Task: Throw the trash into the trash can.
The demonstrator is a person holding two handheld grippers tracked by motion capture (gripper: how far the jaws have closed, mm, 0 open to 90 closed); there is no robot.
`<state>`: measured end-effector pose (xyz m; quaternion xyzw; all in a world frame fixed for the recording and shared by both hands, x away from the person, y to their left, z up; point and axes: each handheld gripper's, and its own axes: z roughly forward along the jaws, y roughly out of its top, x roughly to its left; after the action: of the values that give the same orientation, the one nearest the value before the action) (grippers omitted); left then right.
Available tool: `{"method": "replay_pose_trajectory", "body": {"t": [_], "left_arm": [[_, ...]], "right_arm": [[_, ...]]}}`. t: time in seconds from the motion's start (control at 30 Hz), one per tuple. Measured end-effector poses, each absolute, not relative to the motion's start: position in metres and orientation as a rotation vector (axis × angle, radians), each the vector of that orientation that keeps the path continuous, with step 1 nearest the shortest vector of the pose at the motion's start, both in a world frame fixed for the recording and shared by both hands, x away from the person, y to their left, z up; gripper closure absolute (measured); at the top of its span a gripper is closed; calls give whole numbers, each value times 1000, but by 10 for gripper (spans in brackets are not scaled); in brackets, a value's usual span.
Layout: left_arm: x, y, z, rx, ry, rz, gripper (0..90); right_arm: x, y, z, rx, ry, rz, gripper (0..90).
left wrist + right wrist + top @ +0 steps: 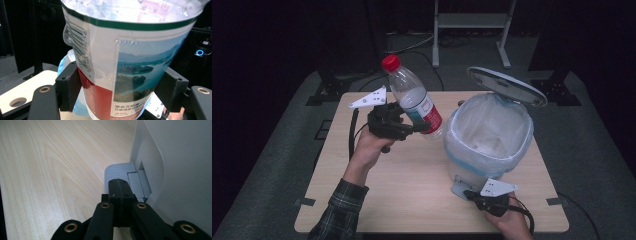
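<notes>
The left gripper clamps a plastic bottle by its labelled lower body, holding it in the air above the tabletop; its long axis is tilted, red cap up and away, base toward the pedal bin. The bin's lined mouth gapes just to the bottle's right, lid raised. The right gripper, jaws clenched together on nothing, presses the foot pedal, likely keeping it open. The drop, I judge, needs a short carry rightward.

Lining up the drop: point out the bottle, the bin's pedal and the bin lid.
bottle (419,102), high view, on its label.
pedal (117,171), right gripper view, ribbed top.
lid (507,86), high view, raised underside.
</notes>
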<state>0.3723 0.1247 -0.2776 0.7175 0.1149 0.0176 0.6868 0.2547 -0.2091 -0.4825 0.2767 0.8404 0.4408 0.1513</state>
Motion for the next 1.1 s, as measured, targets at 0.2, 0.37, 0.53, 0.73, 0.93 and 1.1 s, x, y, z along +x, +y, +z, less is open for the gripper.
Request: {"method": "replay_pose_trajectory", "body": {"t": [0.2, 0.37, 0.53, 0.73, 0.93, 1.1], "left_arm": [[373, 115, -270, 1593, 239, 29, 281], [373, 109, -264, 1595, 220, 32, 281], [375, 103, -259, 1593, 208, 27, 281], [378, 94, -258, 1592, 200, 16, 281], [381, 84, -258, 1590, 193, 3, 281], [384, 76, -258, 1587, 184, -8, 281]], "right_arm": [[255, -209, -483, 796, 2413, 1266, 898], [255, -209, -483, 796, 2413, 1266, 898], [255, -209, -483, 795, 2413, 1266, 898], [255, -209, -483, 795, 2413, 1266, 898], [255, -209, -483, 795, 2413, 1266, 898], [255, -209, -483, 795, 2413, 1266, 898]]}}
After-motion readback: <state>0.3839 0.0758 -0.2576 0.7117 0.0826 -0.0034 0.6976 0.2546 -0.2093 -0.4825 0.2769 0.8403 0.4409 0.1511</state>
